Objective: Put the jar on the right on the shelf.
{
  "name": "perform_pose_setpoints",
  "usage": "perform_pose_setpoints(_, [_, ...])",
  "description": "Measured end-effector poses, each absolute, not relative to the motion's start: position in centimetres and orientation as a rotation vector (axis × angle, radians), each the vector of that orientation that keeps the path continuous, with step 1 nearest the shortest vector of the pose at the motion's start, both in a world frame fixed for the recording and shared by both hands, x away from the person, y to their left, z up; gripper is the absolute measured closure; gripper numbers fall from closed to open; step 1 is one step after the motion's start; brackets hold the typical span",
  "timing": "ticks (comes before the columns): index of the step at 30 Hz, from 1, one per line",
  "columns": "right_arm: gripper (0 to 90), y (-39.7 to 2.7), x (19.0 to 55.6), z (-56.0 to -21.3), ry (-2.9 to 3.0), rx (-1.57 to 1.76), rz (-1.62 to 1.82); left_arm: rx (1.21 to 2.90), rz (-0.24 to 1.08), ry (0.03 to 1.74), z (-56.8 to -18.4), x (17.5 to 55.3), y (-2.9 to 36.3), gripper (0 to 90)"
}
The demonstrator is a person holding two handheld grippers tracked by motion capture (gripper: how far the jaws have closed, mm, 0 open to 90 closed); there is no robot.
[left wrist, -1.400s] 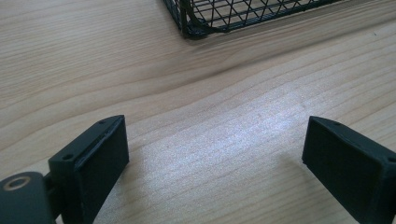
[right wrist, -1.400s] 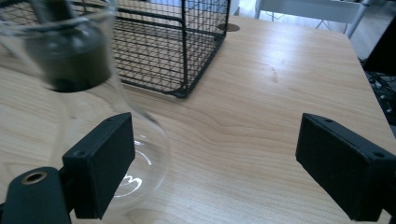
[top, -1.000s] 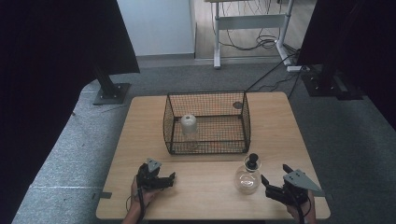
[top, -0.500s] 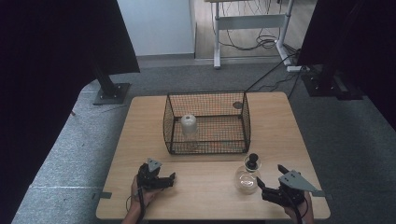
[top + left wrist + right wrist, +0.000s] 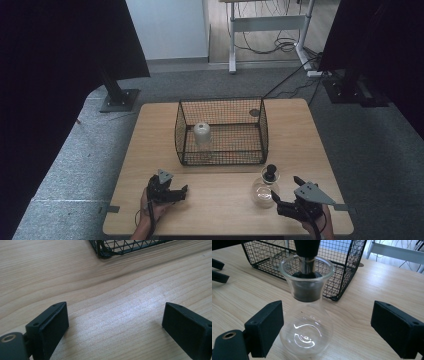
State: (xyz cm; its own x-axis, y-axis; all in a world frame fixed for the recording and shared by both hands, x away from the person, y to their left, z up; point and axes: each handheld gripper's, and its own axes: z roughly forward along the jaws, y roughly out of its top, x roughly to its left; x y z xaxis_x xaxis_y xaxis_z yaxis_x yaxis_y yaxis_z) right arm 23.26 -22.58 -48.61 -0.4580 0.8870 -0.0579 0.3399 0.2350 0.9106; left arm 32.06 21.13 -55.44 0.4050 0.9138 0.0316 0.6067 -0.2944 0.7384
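A clear glass flask (image 5: 263, 190) with a black stopper (image 5: 270, 173) stands upright on the wooden table (image 5: 300, 135), just in front of the black wire basket (image 5: 221, 131). Inside the basket a pale bottle-like thing (image 5: 202, 134) stands at the left. My right gripper (image 5: 286, 191) is open near the front right edge, and in the right gripper view the flask (image 5: 307, 315) sits just ahead of its spread jaws, left of centre, untouched. My left gripper (image 5: 181, 192) is open at the front left, over bare wood; the basket corner (image 5: 105, 250) lies ahead of it.
A small round mark (image 5: 254, 113) lies on the table behind the basket. Beyond the table are a dark stand base (image 5: 120, 100), a white desk frame (image 5: 265, 30) with cables, and dark curtains at both sides.
My right gripper has shifted slightly left and toward the flask. The left gripper, flask and basket have stayed put.
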Motion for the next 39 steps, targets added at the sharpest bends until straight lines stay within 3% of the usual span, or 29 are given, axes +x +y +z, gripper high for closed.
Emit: perform_pose_setpoints(39, [10.4, -19.8, 25.7, -48.8, 1.965, 1.092, 1.189, 2.030, 0.594, 1.290, -55.5, 32.2, 21.0, 6.4])
